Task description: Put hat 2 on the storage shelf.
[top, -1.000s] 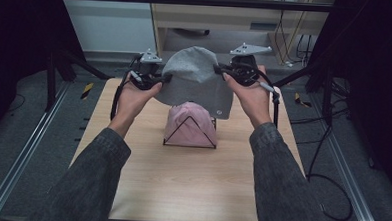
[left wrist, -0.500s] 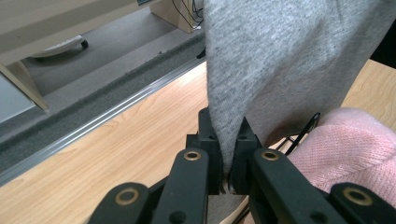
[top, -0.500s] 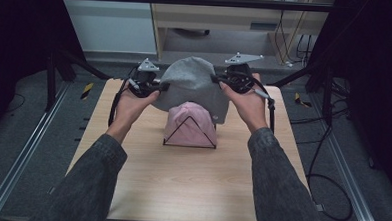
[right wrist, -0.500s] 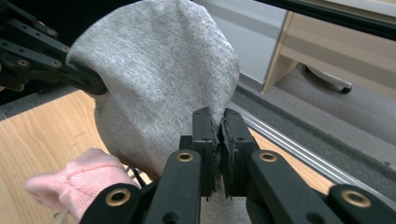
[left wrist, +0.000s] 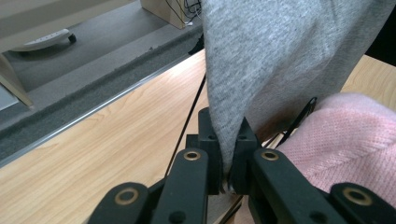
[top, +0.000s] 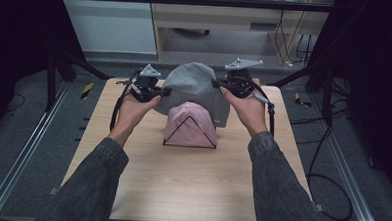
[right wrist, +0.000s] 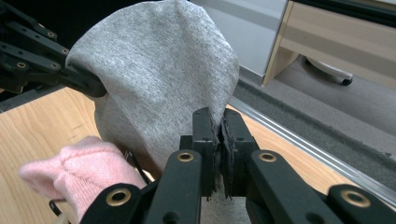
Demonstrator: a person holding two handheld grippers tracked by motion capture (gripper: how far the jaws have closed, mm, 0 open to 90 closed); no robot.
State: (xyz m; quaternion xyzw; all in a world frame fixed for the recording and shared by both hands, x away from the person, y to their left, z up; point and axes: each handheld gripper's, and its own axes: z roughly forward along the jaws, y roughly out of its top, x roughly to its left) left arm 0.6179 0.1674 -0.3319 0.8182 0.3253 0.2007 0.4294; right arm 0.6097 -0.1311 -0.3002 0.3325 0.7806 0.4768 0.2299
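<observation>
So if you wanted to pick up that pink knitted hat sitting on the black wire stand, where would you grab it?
Probably at the rounded top of the pink knitted hat, coming down from above. Its lower part drapes over the black wire stand, so a lower pinch might snag the wire. The grey fabric hat hangs close behind, so come in from the near side.

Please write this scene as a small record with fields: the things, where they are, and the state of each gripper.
held thing: grey hat, stretched between both grippers, behind and above the pink hat
left gripper: shut on the grey hat's edge
right gripper: shut on the grey hat's other edge
pink hat: sits on a black wire stand
surface: wooden table
</observation>
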